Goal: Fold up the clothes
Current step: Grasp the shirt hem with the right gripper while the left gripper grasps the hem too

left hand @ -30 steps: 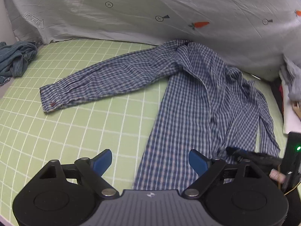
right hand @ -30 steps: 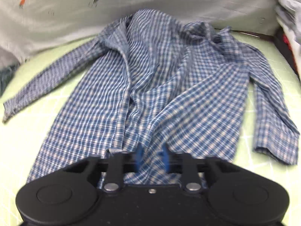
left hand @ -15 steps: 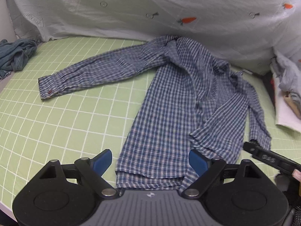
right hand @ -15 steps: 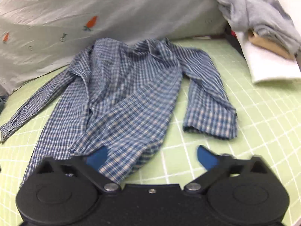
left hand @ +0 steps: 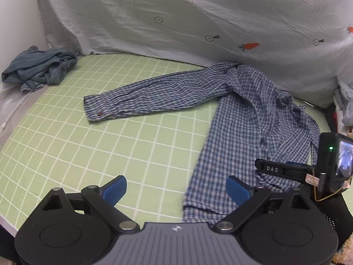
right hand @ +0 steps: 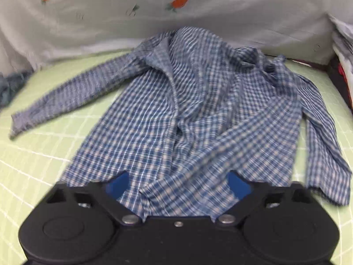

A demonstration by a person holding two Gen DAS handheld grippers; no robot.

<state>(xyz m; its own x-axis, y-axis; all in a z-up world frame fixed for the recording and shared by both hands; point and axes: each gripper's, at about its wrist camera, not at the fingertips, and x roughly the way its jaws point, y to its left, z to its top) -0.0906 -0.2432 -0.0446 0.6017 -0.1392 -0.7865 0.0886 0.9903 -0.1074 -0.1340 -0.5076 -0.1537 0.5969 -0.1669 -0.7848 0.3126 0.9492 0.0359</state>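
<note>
your left gripper (left hand: 176, 188) is hovering low in the frame with its blue fingers (left hand: 114, 187) spread wide, gripping nothing, right pad sitting over the hem of the plaid shirt (left hand: 249, 119). that shirt is lying across the right half of the left view on the green grid mat (left hand: 92, 145), one sleeve (left hand: 154, 92) stretching out flat toward the centre left, cuff button showing. in the left view your right gripper (left hand: 284, 169) is poking in at the right edge, over the shirt's lower right side. from the right wrist view the picture is blurring, but your right gripper (right hand: 177, 184) is also gaping wide, empty, with the shirt (right hand: 198, 114) filling the middle of the frame, rumpled, its front panels bunching up. a denim heap (left hand: 39, 67) is sitting in the upper left, and a carrot-print sheet (left hand: 198, 17) is draping across the top.
</note>
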